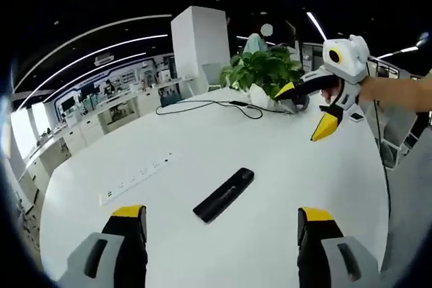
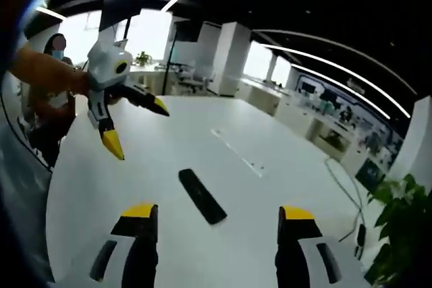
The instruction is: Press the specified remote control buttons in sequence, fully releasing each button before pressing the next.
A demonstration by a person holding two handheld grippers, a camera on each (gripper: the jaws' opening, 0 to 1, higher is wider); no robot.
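**Both grippers open above the remote**

White table (image 1: 283, 160) in a large open office carries everything. On it the black remote control (image 1: 223, 194) lies flat, ahead of the left gripper (image 1: 223, 224) and between the lines of its two yellow-tipped jaws, which stand wide apart and hold nothing. Beyond the remote, up and to the right, the right gripper (image 1: 307, 109) hangs above the table with its jaws spread, near a potted plant (image 1: 264, 72) and a black cable (image 1: 202, 104). A power strip (image 1: 135, 179) is set in the tabletop left of the remote.
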